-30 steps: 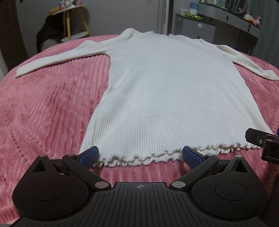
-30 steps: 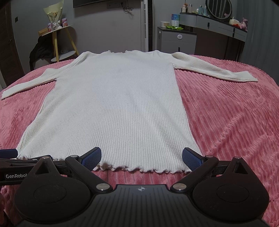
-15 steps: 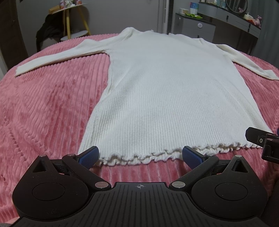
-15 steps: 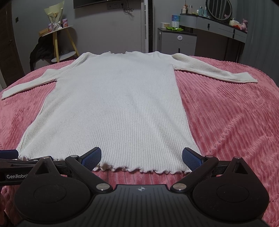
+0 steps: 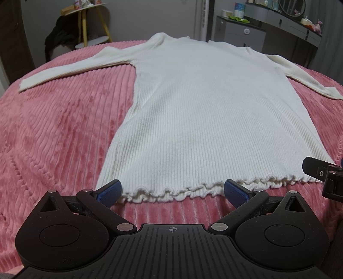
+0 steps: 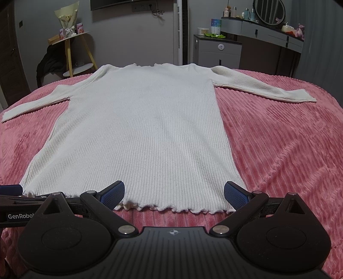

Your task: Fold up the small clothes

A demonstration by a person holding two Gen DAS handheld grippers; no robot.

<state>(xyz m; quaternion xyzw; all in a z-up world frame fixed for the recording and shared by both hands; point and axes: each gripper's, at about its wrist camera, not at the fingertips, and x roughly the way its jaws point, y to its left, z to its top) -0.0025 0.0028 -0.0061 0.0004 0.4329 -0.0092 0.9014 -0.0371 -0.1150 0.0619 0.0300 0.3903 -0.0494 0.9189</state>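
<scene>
A white ribbed long-sleeved knit top [image 5: 203, 111] lies flat on the pink bedspread [image 5: 60, 133], sleeves spread out, ruffled hem towards me. It also shows in the right wrist view [image 6: 145, 133]. My left gripper [image 5: 172, 190] is open, its blue pads at the hem's left half. My right gripper [image 6: 174, 191] is open at the hem's right half. Neither holds cloth. The right gripper's tip shows at the right edge of the left wrist view [image 5: 321, 171].
The pink ribbed bedspread [image 6: 278, 137] covers the whole bed. Behind it stand a yellow-legged side table [image 6: 70, 49] with dark clothes, a grey cabinet [image 6: 216, 51] and a dresser with a round mirror [image 6: 270, 10].
Both grippers have crept slightly forward towards the hem. The top has not moved.
</scene>
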